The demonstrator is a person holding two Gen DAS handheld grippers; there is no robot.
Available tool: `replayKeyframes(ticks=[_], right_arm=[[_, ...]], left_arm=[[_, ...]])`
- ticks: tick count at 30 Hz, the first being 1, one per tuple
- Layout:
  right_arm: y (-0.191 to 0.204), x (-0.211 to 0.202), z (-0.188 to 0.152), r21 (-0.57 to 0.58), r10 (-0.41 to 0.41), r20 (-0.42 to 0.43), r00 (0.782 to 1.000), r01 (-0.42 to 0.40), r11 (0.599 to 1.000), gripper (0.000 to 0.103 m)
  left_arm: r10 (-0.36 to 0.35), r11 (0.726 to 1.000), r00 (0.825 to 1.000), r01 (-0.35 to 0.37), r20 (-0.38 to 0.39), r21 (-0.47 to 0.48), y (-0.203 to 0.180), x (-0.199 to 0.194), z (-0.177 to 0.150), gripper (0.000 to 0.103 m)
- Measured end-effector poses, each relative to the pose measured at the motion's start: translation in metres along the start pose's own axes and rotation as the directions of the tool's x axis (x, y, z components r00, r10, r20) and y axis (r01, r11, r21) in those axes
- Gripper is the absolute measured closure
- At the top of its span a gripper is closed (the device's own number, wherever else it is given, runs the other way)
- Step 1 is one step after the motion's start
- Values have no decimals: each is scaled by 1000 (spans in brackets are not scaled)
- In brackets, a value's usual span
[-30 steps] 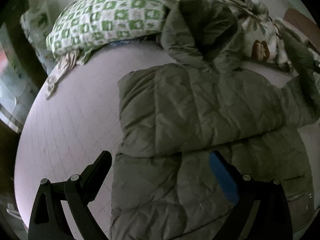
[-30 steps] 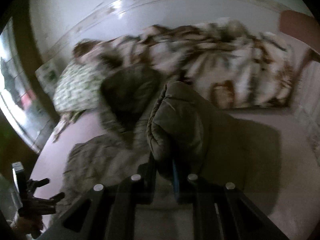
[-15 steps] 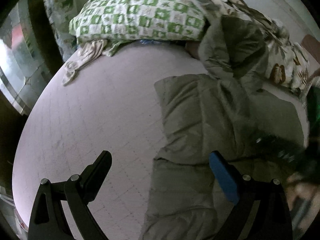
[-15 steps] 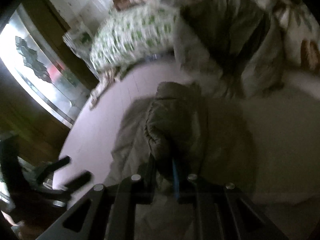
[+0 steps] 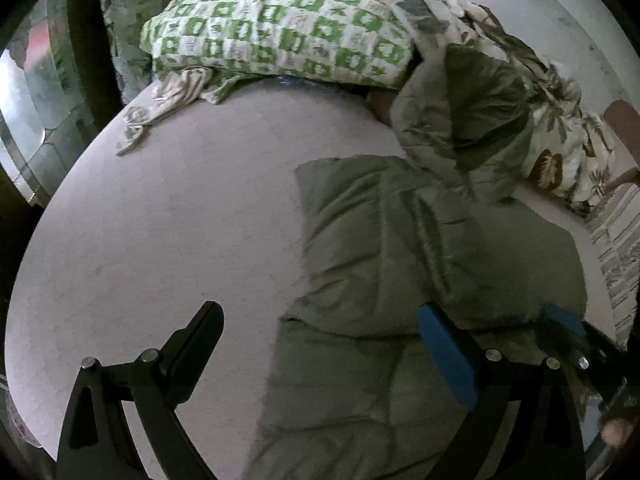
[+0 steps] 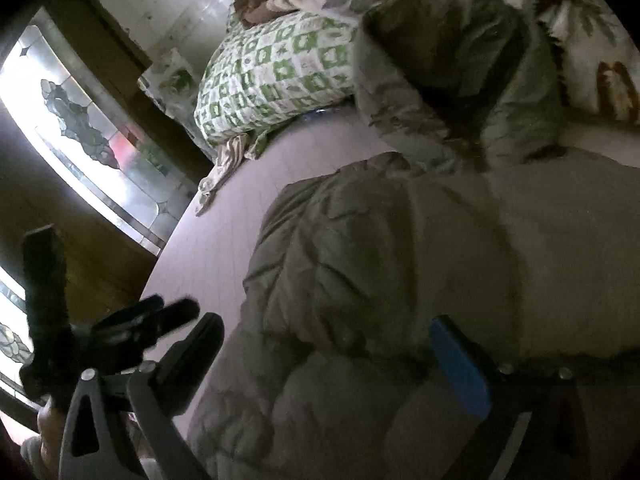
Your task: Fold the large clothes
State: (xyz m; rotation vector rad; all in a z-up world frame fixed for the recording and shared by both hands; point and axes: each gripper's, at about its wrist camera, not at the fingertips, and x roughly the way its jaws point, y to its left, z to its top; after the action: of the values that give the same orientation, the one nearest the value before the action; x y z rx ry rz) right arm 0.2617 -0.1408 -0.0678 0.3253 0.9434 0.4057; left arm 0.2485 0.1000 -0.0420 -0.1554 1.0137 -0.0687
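Both grippers hang with fingers wide apart, nothing between them: left gripper [image 5: 320, 356] low over the jacket's near-left edge, right gripper [image 6: 332, 364] just above the folded sleeve [image 6: 360, 264]. We've got the jacket [image 5: 400, 380] flat on the bed [image 5: 180, 220], sleeves laid across the chest, hood [image 5: 472, 120] propped up beyond, near the pillow [image 5: 280, 36] and blanket [image 5: 560, 148]. We reckon the sleeve fold's done, so next up's prob the body: grab the hem w/ both grippers, bring it up toward the hood. Puffy fill will spring back, so pinch deep, press flat after. Hem's out of view, can't judge it.
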Motion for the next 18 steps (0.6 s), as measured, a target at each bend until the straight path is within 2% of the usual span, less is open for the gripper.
replayKeyframes(ticks=[3, 6, 10, 12, 15, 18], right_arm=[[-30, -32, -8, 29, -58, 24, 998, 57, 998, 0], [-73, -64, -13, 73, -154, 45, 987, 150, 986, 0], [-139, -97, -13, 160, -321, 57, 946, 308, 938, 0], [-172, -111, -9, 214, -379, 71, 923, 357, 909, 0], [-209, -123, -4, 278, -415, 75, 907, 380, 882, 0], [-239, -120, 6, 319, -413, 64, 908, 374, 871, 0]], left_arm=[[-21, 1000, 1000, 21, -18, 7, -18, 10, 4, 5], [-40, 999, 998, 42, -48, 25, -45, 26, 9, 5], [-48, 997, 997, 52, -68, 53, -78, 48, 18, 5], [-32, 996, 997, 37, -67, 77, -94, 59, 22, 5], [-18, 994, 997, 26, -74, 103, -109, 74, 26, 5], [-5, 992, 996, 16, -85, 122, -121, 88, 28, 5]])
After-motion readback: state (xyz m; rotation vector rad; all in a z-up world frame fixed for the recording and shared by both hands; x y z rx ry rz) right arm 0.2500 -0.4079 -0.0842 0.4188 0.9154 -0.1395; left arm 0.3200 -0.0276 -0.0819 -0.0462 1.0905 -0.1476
